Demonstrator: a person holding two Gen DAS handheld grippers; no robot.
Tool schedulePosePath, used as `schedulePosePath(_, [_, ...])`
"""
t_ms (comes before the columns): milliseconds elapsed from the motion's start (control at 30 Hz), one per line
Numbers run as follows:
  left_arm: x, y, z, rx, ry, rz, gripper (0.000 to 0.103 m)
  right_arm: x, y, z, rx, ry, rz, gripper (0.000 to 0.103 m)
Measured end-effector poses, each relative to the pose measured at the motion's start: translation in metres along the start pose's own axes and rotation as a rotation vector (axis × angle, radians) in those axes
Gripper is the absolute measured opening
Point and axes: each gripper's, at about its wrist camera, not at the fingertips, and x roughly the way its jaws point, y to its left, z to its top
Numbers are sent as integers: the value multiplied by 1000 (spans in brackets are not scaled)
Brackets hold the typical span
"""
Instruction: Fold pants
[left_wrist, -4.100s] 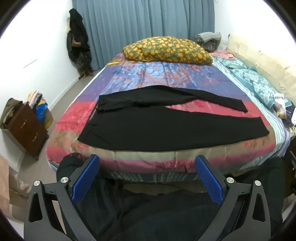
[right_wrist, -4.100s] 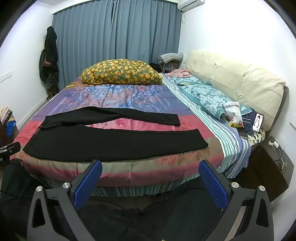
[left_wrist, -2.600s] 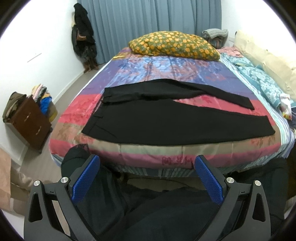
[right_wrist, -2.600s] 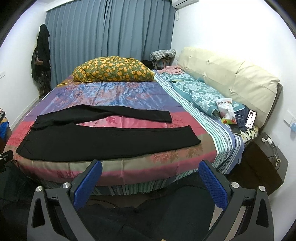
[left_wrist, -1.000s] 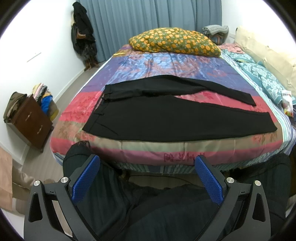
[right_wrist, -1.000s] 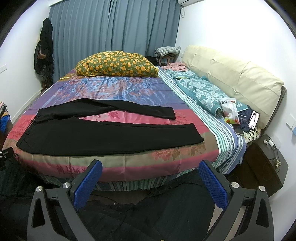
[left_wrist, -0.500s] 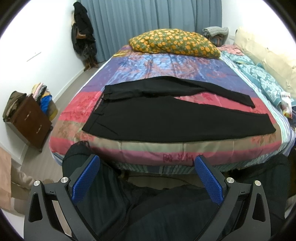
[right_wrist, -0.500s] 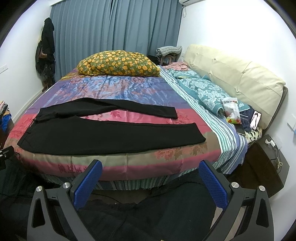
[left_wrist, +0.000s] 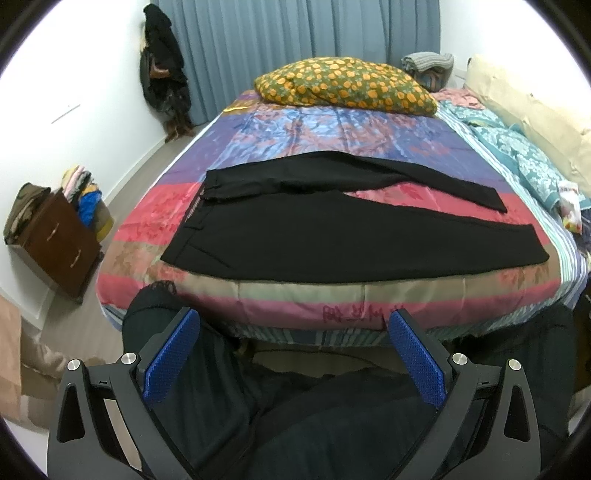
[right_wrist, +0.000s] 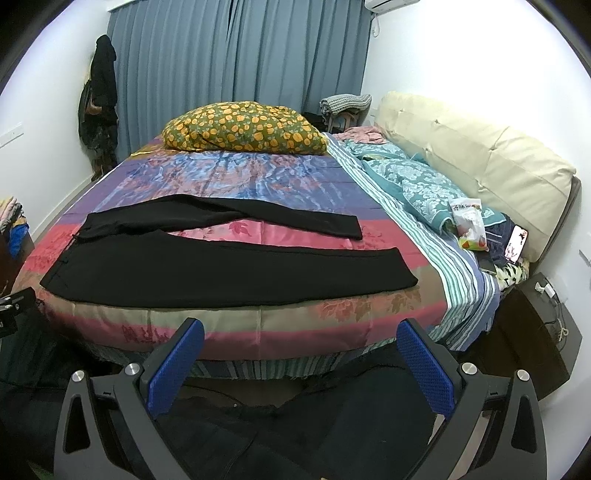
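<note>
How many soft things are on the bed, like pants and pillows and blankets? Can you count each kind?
Black pants: 1
Orange-flowered pillow: 1
Teal flowered blanket: 1
Total: 3

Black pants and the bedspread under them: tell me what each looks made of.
Black pants: apparently a matte woven or knit cloth, soft and thin; they lie flat with no sheen and few creases. The exact fibre cannot be told.

Bedspread: probably a satin-like, quilted fabric; its striped floral surface shows glossy highlights, and a stitched seam runs along the front edge.
</note>
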Motion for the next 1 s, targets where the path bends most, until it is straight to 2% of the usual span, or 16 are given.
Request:
schedulePosePath(433, [0, 0, 1, 1, -4, -4, 102, -2, 10, 1, -52, -7, 30, 103])
schedulePosePath(1000, [-4, 3, 5, -14, -10, -18, 102, -7, 19, 2, -102, -32, 133, 103])
